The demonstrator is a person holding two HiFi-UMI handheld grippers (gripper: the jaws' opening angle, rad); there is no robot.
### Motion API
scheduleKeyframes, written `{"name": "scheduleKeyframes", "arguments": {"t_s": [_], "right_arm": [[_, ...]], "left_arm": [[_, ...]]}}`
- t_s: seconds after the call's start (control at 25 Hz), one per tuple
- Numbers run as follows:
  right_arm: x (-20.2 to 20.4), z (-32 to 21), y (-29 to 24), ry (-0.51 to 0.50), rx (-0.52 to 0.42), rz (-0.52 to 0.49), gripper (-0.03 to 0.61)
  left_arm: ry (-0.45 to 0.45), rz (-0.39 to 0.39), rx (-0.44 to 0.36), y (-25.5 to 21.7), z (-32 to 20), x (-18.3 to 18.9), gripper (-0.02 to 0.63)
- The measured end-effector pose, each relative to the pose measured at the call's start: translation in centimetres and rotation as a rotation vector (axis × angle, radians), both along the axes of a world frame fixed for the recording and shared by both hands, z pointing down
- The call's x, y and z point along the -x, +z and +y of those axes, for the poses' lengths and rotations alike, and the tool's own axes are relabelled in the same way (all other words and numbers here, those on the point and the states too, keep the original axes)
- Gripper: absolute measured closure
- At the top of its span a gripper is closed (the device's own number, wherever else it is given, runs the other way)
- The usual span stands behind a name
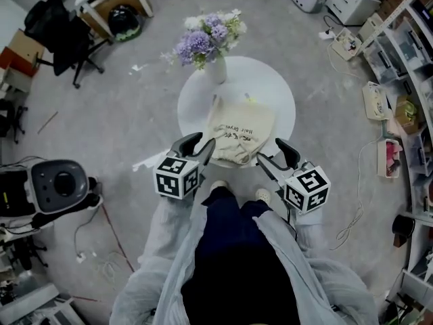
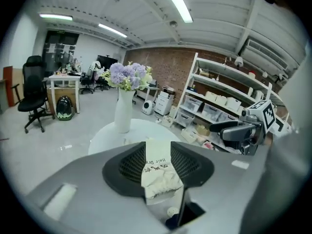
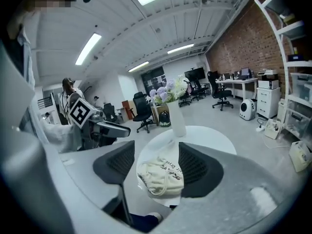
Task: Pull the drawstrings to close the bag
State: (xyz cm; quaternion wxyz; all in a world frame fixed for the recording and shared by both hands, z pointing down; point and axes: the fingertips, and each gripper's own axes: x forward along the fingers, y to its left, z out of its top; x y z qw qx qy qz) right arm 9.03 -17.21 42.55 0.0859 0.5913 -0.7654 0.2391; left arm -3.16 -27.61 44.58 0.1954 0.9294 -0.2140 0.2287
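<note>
L tool (image 1: 207, 139), R tool (image 1: 268, 149) near bag (image 1: 238, 133) on round table (image 1: 267, 90), vase (image 1: 218, 70), grey floor (image 1: 128, 124)

The cream cloth bag (image 1: 238, 135) bears black print reading "Hair Dryer" across its front. A second line of dark script right beside those words is too small to read.

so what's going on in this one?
A person stands at a small round white table with a pair of tongs in each hand. A cream drawstring bag lies flat on it, its gathered end toward the person, with a vase of purple flowers behind. The left tongs and right tongs are both open, held just short of the bag's near end. Neither touches it; the drawstrings aren't pulled yet.
</note>
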Motion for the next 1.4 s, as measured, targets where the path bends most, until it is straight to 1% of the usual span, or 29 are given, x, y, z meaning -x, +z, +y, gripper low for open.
{"name": "scheduleKeyframes", "arguments": {"t_s": [0.08,0.2,0.36,0.44,0.52,0.56,0.64,0.8,0.88,1.2,1.4], "right_arm": [[-0.2,0.2,-1.3,0.011,-0.043,-0.045,0.323],[-0.7,1.0,-3.0,0.032,-0.098,-0.119,0.353],[-2.0,1.7,-4.1,0.072,-0.139,-0.132,0.406],[-2.6,2.0,-4.3,0.094,-0.145,-0.125,0.484],[-3.1,2.2,-4.1,0.109,-0.139,-0.109,0.541],[-3.2,2.3,-3.9,0.111,-0.132,-0.097,0.574],[-3.0,2.4,-3.0,0.098,-0.108,-0.064,0.577],[-2.3,2.7,-1.3,0.054,-0.046,0.035,0.577],[-2.3,2.8,-0.9,0.055,-0.032,0.072,0.577],[-2.3,2.3,-1.2,0.094,-0.061,0.100,0.577],[-2.5,2.5,-1.2,0.111,-0.057,0.090,0.577]], "left_arm": [[-0.039,0.044,-0.005,-0.9,0.4,0.2,0.455],[-0.053,0.095,-0.006,-1.9,1.6,0.3,0.493],[-0.071,0.139,-0.047,-3.2,2.5,0.5,0.539],[-0.069,0.152,-0.083,-3.8,2.9,0.4,0.563],[-0.063,0.150,-0.120,-4.1,3.2,0.3,0.593],[-0.059,0.145,-0.131,-4.1,3.3,0.3,0.597],[-0.051,0.136,-0.135,-3.7,3.6,0.3,0.598],[-0.051,0.131,-0.114,-3.0,4.1,0.5,0.598],[-0.053,0.126,-0.105,-2.7,4.1,0.6,0.598],[-0.043,0.117,-0.099,-2.2,3.8,0.6,0.598],[-0.019,0.114,-0.103,-2.2,4.0,0.0,0.598]]}}
